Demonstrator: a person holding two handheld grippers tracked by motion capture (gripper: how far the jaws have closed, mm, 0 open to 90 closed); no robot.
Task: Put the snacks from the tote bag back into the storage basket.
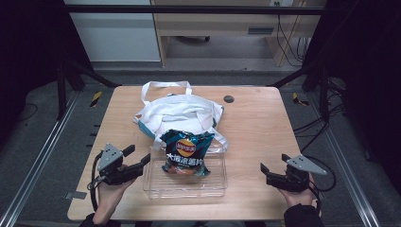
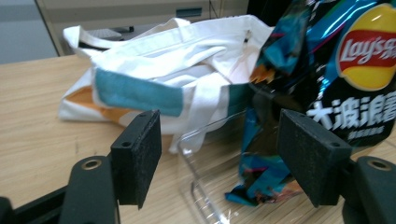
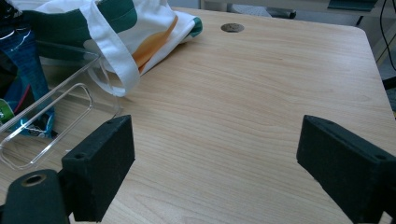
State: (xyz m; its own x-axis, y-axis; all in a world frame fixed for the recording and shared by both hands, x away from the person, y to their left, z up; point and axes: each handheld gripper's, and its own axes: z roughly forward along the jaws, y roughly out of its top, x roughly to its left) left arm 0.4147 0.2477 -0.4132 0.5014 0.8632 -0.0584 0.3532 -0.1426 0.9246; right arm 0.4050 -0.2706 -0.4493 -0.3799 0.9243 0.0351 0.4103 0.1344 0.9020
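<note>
Chip bag: a dark blue and black foil chip bag with a yellow and red logo (image 1: 186,152) lies in a clear plastic rectangular tray (image 1: 185,187), its top end leaning over the tray's far rim against the tote.
Tray: it sits on the light wooden tabletop (image 1: 257,123), near the front edge, between the two grippers.
Tote: a white cloth tote bag with teal and orange patches (image 1: 177,111) lies crumpled just behind the tray, touching it, handles sprawled.
Left gripper (image 1: 137,158): just beside the tray's left wall, pointing toward it; the jaws stand wide apart and hold nothing. In the left gripper view the tray's corner and the chip bag's lower edge show beyond the gap between them.
Right gripper (image 1: 274,164): well to the right of the tray, over bare tabletop; jaws spread wide, nothing between them.
Tabletop detail: a small dark round grommet (image 1: 229,99) sits near the far edge.
</note>
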